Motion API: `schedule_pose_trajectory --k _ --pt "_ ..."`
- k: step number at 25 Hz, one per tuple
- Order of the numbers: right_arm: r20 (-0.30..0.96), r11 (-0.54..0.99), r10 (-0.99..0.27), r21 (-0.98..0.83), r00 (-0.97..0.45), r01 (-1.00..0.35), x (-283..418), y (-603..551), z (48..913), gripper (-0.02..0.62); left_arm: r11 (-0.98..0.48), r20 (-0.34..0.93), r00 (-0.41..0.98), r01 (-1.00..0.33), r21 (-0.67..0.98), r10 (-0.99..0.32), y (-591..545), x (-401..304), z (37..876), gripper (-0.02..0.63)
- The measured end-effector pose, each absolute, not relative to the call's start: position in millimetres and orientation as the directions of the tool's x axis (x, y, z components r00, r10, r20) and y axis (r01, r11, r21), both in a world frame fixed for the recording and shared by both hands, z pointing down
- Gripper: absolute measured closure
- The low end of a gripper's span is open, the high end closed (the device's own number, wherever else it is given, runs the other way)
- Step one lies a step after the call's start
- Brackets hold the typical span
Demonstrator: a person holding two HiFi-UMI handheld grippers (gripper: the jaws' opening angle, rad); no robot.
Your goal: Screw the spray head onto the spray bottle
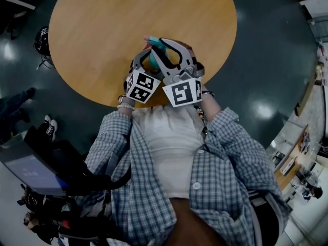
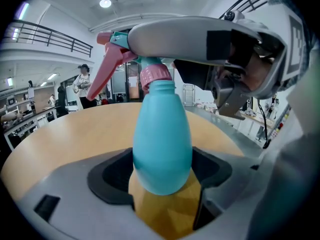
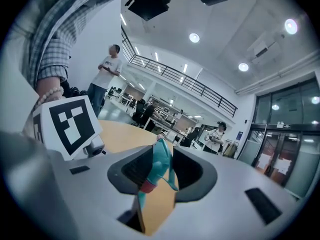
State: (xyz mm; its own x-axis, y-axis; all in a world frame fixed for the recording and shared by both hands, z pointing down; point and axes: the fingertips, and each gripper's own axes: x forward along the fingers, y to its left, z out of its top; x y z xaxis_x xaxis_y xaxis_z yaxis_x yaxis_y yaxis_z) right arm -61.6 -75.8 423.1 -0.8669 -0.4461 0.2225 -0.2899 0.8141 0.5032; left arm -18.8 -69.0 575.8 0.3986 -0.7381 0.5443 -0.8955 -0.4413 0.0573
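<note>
A teal spray bottle (image 2: 162,139) stands upright between my left gripper's (image 2: 162,176) pads, which press on its lower body. Its spray head (image 2: 117,49), teal with a pink trigger, sits on the neck by a pink collar (image 2: 156,75). In the right gripper view the spray head (image 3: 161,164) lies between the pads of my right gripper (image 3: 162,171), which is shut on it from the side. In the head view both grippers meet over the near edge of the round wooden table (image 1: 102,24), the left gripper (image 1: 146,56) below the right gripper (image 1: 161,45), with the bottle (image 1: 154,60) between them.
The table top around the bottle is bare wood. Dark shiny floor surrounds it. A dark case (image 1: 31,168) and someone's shoes (image 1: 48,126) lie at the left. People (image 3: 107,76) stand far off in the hall.
</note>
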Motion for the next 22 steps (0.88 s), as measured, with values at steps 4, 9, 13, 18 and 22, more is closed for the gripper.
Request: schedule_pose_trajectory --k 4,9,13,18,22 --pt "0.217 0.808 -0.458 0.505 -0.862 -0.303 -53 -71 421 0.479 -0.448 0.548 0.401 -0.893 0.054 -0.734 -70 -18 574 0.242" --pt "0.224 0.801 -0.458 0.524 -0.860 -0.290 -46 -64 421 0.480 -0.454 0.551 0.400 -0.890 0.043 -0.732 -70 -17 574 0.242" --pt "0.257 0.796 -0.468 0.538 -0.846 -0.277 -41 -62 421 0.480 -0.456 0.552 0.401 -0.889 0.042 -0.731 -72 -15 574 0.242" --pt "0.291 0.794 -0.475 0.550 -0.831 -0.261 -39 -49 421 0.480 -0.455 0.553 0.400 -0.890 0.042 -0.731 -73 -15 575 0.242" --pt "0.327 0.801 -0.492 0.533 -0.807 -0.273 -37 -57 425 0.480 -0.449 0.550 0.399 -0.892 0.048 -0.734 -74 -15 572 0.242"
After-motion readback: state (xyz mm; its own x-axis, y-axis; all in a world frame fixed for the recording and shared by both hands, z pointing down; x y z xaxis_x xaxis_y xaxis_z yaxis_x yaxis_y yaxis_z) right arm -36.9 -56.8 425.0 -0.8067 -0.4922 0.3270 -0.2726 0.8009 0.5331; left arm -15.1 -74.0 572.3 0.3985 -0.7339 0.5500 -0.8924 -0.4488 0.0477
